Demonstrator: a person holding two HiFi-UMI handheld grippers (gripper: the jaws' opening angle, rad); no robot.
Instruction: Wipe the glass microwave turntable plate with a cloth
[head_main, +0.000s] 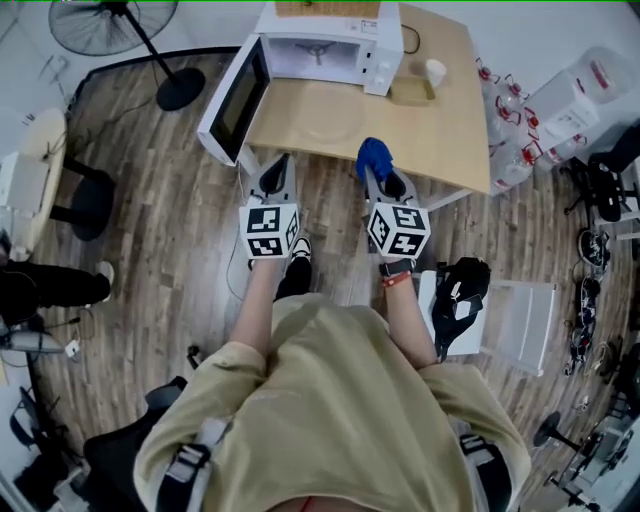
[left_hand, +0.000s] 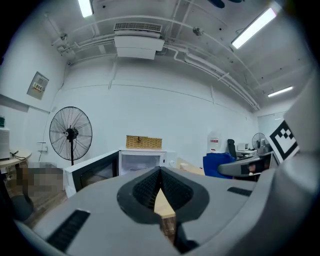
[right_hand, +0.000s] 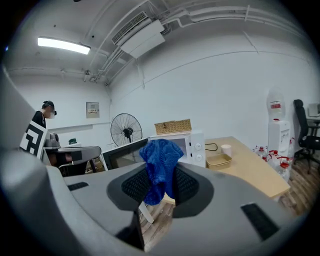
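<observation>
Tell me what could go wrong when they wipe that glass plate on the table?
1. The glass plate lies loose on the table. The left gripper is shut on nothing, so a push from the blue cloth might slide the plate.
2. The open microwave door sticks out near the left gripper and could get bumped.
3. The right gripper pinches only a bunch of cloth, which may slip out.
</observation>
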